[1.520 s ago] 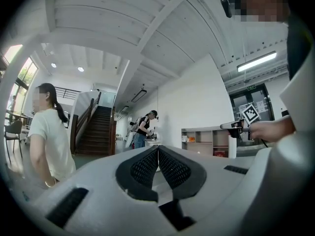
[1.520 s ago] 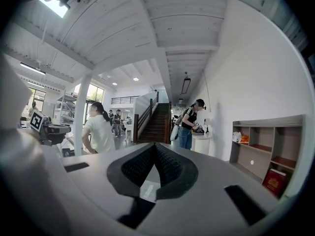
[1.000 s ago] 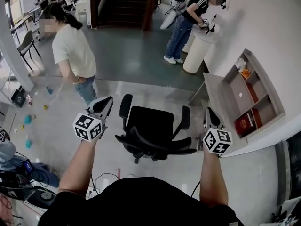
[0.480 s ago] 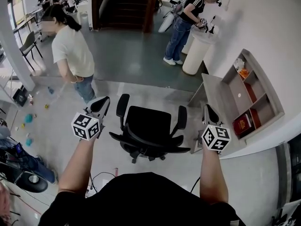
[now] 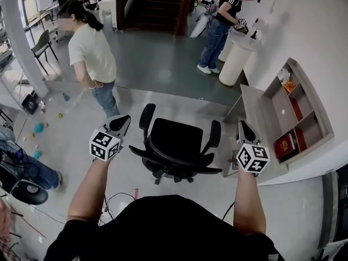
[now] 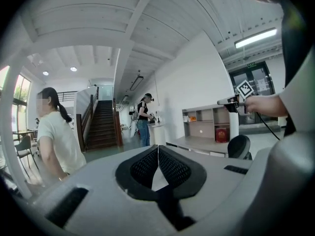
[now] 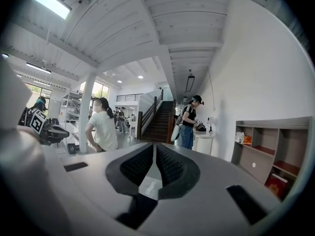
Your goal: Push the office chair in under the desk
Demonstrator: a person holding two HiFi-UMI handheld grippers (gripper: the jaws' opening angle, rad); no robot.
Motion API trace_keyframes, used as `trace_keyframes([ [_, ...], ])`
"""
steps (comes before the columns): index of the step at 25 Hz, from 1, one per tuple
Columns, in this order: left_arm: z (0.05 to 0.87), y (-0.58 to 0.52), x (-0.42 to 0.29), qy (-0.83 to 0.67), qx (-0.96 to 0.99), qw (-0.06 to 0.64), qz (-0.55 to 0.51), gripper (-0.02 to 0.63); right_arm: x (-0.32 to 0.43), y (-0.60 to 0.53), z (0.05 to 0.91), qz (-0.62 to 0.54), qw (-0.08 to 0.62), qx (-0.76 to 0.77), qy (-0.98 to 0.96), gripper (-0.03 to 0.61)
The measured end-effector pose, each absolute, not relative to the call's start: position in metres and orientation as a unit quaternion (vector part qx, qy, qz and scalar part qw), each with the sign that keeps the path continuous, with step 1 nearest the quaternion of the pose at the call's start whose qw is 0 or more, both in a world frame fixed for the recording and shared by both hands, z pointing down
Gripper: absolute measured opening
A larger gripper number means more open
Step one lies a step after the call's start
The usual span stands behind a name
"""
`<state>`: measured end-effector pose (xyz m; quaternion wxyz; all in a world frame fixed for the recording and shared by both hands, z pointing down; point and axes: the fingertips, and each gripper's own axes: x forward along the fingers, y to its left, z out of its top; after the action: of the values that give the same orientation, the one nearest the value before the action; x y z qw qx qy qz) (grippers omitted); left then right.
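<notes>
The left claw (image 5: pixel 123 118) has dipped a little beside the office chair (image 5: pixel 176 140) and the right claw (image 5: pixel 242 125) hangs at its other flank, both pinched shut on nothing. The chair has not budged from the floor just beside the table (image 5: pixel 254 118), so the push seems yet to begin. In view: 1 chair, 1 table, 2 claws, 1 shelf unit (image 5: pixel 296 110) and 2 nearby bystanders, 1 in a pale top (image 5: pixel 98 50), 1 in black (image 5: pixel 223 15).

The grey floor (image 5: pixel 163 75) carries the black office chair (image 5: pixel 176 148) and a few small teal objects (image 5: pixel 38 128) at left — beside the chair, the desk (image 5: pixel 255 118) bears an open shelf unit (image 5: pixel 312 118) holding a red book (image 5: pixel 284 144).
</notes>
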<state>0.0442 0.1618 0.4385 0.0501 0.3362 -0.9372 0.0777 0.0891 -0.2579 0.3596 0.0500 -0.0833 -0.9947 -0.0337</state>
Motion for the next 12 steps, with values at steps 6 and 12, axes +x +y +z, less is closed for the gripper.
trace_keyframes([
  [6,0.486,0.145,0.064,-0.904,0.387,0.084,0.161,0.017,0.092,-0.25,0.393,-0.056,0.094,-0.132,-0.985,0.096],
  [12,0.544,0.134,0.086,-0.84,0.446,0.144,0.274,0.115,0.102,-0.251,0.437,-0.068,0.16,-0.18,-0.968,0.167],
])
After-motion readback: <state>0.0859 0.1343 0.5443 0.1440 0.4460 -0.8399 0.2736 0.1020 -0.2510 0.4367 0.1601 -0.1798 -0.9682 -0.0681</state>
